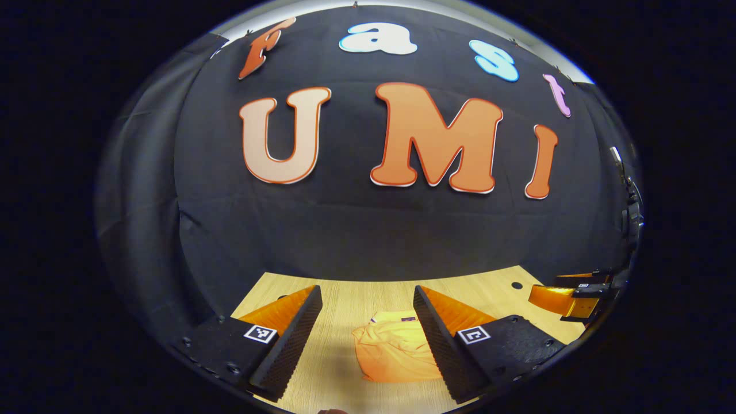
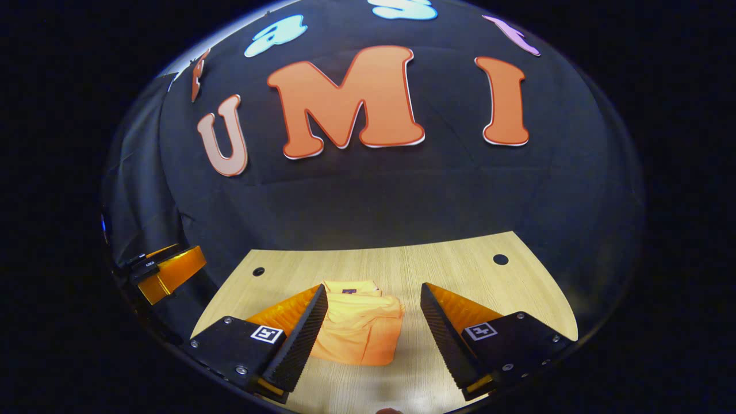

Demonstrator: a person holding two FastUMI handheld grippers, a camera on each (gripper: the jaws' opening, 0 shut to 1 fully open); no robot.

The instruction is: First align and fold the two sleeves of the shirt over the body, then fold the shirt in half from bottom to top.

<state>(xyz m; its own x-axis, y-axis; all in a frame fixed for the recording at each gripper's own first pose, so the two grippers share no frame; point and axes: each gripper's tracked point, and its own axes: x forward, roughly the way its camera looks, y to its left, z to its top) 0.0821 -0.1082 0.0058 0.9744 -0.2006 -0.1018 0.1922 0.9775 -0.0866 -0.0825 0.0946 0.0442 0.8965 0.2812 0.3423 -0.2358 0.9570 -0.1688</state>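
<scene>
Shirt [image 1: 397, 351], orange, lies crumpled low in the frame on the wooden table [image 2: 460, 264]: light, limp cloth, best pinched at sleeve cuffs or hem. Left gripper [image 1: 368, 339] and right gripper [image 2: 374, 339] hover above it, jaws spread, empty.

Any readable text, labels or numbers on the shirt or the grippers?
None readable.
Neck tag on the shirt: too small to read.
Square markers on the left hand-held gripper and right hand-held gripper: black-and-white patterns, not text.
</scene>
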